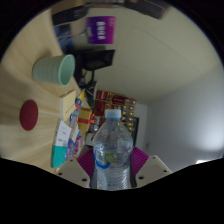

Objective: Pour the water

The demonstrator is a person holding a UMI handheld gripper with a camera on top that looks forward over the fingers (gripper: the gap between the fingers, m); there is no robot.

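A clear plastic water bottle [112,150] with a white cap and a pale label stands between the fingers of my gripper [112,162], which is shut on it; the magenta pads [87,160] press on both its sides. The whole view is tilted, so the bottle leans with the gripper above the light wooden table [20,80]. Beyond the bottle and off to the left, a green cup [55,69] stands on the table, well apart from the bottle's cap.
A dark red round coaster [29,113] lies on the table near the cup. Colourful packets and boxes [75,120] crowd the table edge just behind the bottle. A purple box [103,29] and dark items sit farther back. Grey floor shows at the right.
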